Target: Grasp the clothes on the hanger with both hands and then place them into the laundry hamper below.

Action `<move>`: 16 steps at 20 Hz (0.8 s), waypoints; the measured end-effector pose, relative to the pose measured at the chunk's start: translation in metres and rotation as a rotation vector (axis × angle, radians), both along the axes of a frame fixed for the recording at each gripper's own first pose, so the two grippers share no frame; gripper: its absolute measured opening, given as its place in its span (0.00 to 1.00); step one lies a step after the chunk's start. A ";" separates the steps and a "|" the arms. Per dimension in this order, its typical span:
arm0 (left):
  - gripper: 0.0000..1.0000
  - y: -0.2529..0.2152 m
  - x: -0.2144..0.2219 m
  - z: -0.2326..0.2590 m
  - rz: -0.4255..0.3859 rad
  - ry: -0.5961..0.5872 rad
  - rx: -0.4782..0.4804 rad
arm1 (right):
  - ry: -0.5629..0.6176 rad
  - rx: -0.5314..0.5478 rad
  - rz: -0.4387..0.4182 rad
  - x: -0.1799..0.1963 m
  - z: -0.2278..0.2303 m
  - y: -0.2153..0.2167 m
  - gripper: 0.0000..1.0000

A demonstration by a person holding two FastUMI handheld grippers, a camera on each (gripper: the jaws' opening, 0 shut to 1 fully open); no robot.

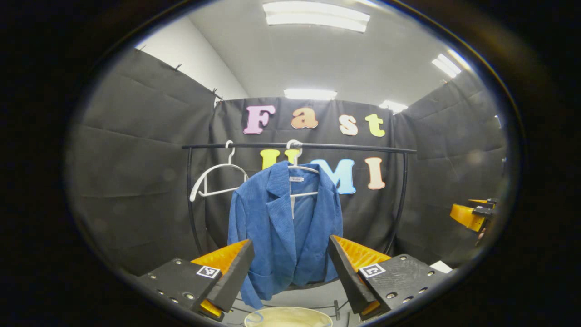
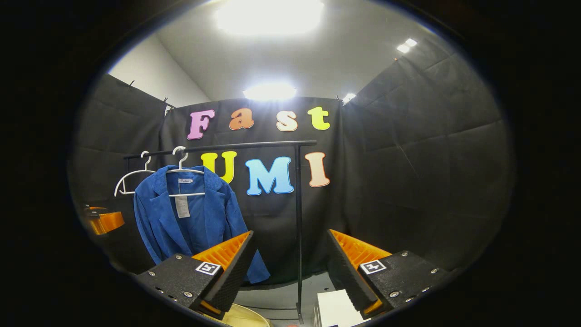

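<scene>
- Our left gripper (image 1: 290, 272) stands with its fingers spread wide and nothing between them; the blue jacket (image 1: 283, 227) hangs straight ahead, framed in the gap between the two fingers and well apart from them.
- The jacket sits on a white hanger (image 1: 299, 175) hooked over a black rail (image 1: 299, 146); a second, bare hanger (image 1: 218, 179) hangs on the same rail, above and beyond our left finger.
- Below the gap between the left gripper's fingers, at the bottom edge of the left gripper view, we see the pale rim of the hamper (image 1: 288, 317), under the jacket's hem.
- Far off past our right finger in the left gripper view, the other gripper (image 1: 472, 213) shows at the edge; from there we cannot tell how its fingers stand.
- In the right gripper view, our right gripper (image 2: 290, 268) is likewise spread wide and holds nothing.
- There the jacket (image 2: 190, 222) hangs above and beyond the left finger, off to that side rather than in the gap; its lower edge passes behind that finger.
- The rail's upright post (image 2: 298, 227) rises in the gap between the right gripper's fingers.
- A curve of the hamper rim (image 2: 247, 315) shows just below the left finger, and a white block (image 2: 336, 311) lies below the right finger.
</scene>
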State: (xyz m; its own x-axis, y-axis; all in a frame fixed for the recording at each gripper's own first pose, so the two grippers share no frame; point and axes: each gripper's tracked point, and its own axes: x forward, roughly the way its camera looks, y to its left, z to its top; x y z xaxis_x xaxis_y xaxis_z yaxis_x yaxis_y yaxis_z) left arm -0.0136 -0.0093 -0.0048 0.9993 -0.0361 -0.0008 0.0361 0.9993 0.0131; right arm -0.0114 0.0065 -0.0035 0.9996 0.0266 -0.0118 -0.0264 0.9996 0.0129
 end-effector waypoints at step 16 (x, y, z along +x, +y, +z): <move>0.95 0.037 0.016 0.030 0.078 -0.010 -0.048 | -0.031 0.028 0.174 0.049 0.033 0.090 0.95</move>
State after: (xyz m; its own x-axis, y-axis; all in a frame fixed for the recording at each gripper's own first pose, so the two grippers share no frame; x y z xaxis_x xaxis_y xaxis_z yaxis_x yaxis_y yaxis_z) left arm 0.0027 0.0279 0.0250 0.9990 0.0426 0.0095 -0.0422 0.9985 -0.0349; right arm 0.0380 0.0968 0.0294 0.9797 0.1994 0.0224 -0.2001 0.9791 0.0367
